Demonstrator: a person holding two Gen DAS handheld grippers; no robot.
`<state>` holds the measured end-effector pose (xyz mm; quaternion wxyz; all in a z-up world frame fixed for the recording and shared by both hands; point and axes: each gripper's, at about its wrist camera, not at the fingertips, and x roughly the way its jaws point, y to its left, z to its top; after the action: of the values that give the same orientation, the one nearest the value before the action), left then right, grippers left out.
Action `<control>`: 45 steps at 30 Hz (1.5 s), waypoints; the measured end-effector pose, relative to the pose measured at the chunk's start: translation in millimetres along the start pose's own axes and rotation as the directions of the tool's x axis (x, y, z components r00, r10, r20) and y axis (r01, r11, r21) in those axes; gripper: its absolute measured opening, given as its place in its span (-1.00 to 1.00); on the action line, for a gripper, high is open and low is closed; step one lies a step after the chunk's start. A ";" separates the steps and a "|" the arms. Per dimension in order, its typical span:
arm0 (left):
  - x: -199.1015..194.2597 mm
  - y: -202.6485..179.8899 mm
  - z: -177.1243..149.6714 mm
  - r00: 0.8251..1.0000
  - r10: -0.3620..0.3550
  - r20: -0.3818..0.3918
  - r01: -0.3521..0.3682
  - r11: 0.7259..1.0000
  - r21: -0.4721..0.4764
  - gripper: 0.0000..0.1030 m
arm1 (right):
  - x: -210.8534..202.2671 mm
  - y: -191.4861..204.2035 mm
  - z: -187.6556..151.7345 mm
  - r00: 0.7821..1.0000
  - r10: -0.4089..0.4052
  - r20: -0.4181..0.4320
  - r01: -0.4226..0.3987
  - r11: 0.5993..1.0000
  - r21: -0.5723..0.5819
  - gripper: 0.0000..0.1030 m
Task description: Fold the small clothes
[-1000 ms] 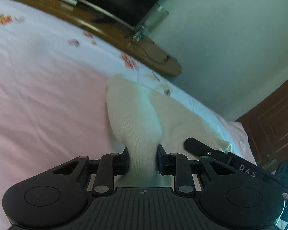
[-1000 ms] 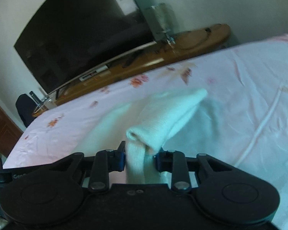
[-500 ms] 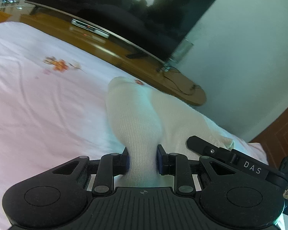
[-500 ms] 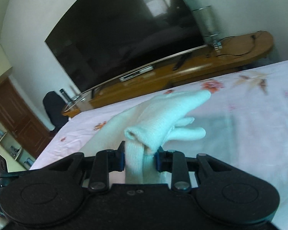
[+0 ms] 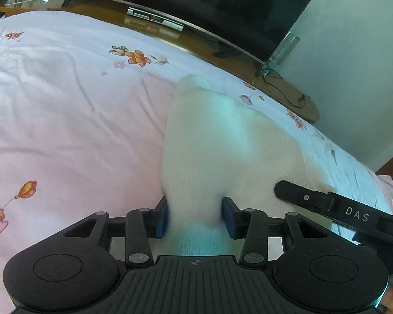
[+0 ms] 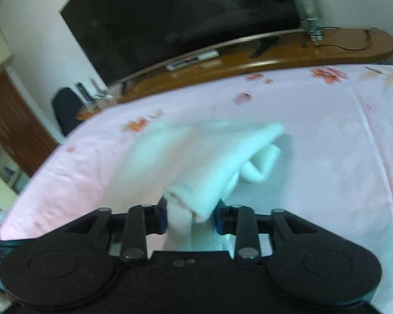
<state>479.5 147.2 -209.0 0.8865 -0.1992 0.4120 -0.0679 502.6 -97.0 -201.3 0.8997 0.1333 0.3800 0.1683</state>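
White knit fabric fills the space between our two tools: we hold a small white garment (image 5: 222, 151) by one end in each, so that it drapes over the pink floral bedsheet (image 5: 65, 136) and can be laid down as a fold. Our left gripper (image 5: 195, 216) has just been opening, and the cloth sits between its blue pads (image 5: 162, 218) with the left pad touching it and a sliver of gap at the right, so we judge the pinch slackened rather than firm. Our right gripper (image 6: 191, 217) has likewise just been opening; a rolled edge of the garment lies between its jaws, loosely, though blur hides the exact contact. We judge this as the release that sets the fold. Beyond the garment, past the sheet's far edge, runs a wooden TV shelf (image 5: 288, 94) under a dark television (image 6: 175, 18). Nothing on the sheet near the garment blocks it.
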 end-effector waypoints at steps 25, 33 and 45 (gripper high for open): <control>18.3 -10.4 30.0 0.992 0.114 0.054 -0.115 0.993 0.011 0.25 | 20.4 17.0 12.7 0.973 -0.200 0.117 0.226 0.926 -0.303 -0.37; -16.5 -26.0 6.4 0.988 0.128 0.083 -0.132 0.990 0.050 0.25 | -27.8 14.8 17.4 0.988 -0.115 0.103 0.136 0.965 -0.226 -0.41; -26.2 -38.8 -22.7 0.974 0.226 0.021 -0.227 0.971 0.072 0.25 | -30.9 2.1 -3.5 0.997 -0.077 -0.015 0.073 0.982 -0.175 -0.34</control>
<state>446.9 112.6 -187.8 0.8979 -0.1183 0.4236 0.0199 479.4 -107.3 -183.2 0.9094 0.0377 0.3784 0.1684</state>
